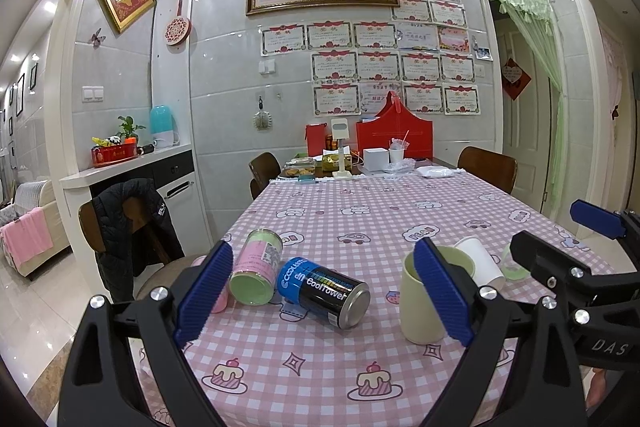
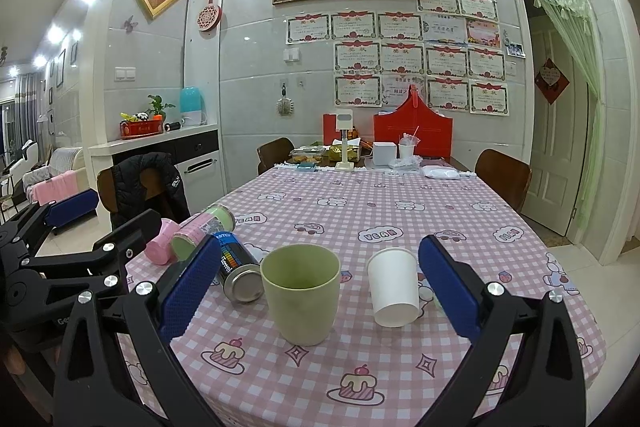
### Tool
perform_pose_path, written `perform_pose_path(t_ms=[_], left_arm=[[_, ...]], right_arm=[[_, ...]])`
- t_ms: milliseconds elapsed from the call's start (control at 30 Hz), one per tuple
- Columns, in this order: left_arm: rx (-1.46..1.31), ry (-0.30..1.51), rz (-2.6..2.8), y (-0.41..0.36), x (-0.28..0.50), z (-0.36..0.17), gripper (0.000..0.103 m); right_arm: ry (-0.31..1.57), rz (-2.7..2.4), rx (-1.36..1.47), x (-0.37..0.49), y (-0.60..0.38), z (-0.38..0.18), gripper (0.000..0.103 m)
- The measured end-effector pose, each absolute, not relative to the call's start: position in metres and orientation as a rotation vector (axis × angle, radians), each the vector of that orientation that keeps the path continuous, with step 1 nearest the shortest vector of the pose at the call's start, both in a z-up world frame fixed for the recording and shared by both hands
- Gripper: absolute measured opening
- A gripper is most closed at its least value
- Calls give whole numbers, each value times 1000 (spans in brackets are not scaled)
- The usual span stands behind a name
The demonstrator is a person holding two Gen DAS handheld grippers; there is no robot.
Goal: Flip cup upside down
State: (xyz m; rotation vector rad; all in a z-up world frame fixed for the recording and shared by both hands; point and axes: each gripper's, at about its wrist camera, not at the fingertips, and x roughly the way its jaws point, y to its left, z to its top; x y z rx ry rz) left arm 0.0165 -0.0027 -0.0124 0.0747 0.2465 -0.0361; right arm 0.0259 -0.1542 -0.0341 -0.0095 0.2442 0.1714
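Note:
A pale green cup (image 2: 302,293) stands upright, mouth up, on the pink checked tablecloth (image 2: 360,219). A white paper cup (image 2: 394,287) stands upside down just right of it. My right gripper (image 2: 320,293) is open, its blue fingers on either side of both cups, not touching them. In the left wrist view the green cup (image 1: 420,301) is partly behind my right finger, and the white cup (image 1: 480,261) is beyond it. My left gripper (image 1: 324,293) is open and empty, above two lying cans.
A blue and black can (image 1: 324,291) and a pink and green can (image 1: 256,269) lie on their sides at the table's left. A small pink cup (image 2: 160,247) sits near the left edge. Boxes and food stand at the far end. Chairs surround the table.

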Motion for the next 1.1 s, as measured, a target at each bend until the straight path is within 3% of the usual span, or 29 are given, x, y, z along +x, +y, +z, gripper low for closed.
perform_pose_path(t_ms=[1100], left_arm=[[74, 250, -33, 0, 17, -11, 90]], right_arm=[[253, 172, -8, 27, -150, -35, 95]])
